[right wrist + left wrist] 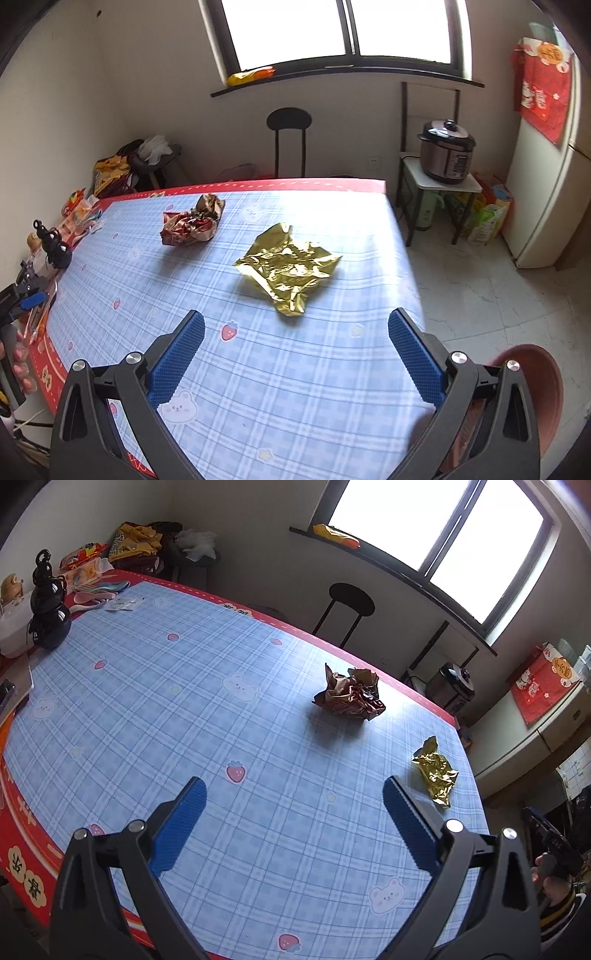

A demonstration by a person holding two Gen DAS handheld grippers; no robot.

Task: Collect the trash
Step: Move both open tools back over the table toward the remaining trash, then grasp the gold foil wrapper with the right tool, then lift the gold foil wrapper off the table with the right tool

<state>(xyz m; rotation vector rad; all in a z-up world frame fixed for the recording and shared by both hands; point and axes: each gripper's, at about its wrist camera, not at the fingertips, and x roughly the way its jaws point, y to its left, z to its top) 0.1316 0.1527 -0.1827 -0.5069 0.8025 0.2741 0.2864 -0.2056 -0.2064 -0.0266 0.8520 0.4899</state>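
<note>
Both tongs are found spread wide and empty: the left gripper [294,788] and the right gripper [296,320] are each held above the blue checked tablecloth [155,709], with nothing between the blue pads.

Progress is judged to be at the outset. Two pieces of trash are recorded on the table, neither gripped. A crumpled gold wrapper [288,269] lies just ahead of the right gripper, toward the table's right edge. A crumpled red-brown wrapper [192,225] lies farther back, well apart from both tools. Both collections are therefore judged outstanding.

A reddish-brown basin [543,391] is noted beside the table at the lower right; it may serve as the receptacle, though this cannot be confirmed.

Differences between views are recorded as follows. The basin, the tiled floor and a pressure cooker [447,151] on its stand are shown fully only in the right wrist view. In the left wrist view the gold wrapper [436,771] is seen off to the right of the spread fingers, and the red-brown wrapper [349,696] farther ahead.
</note>
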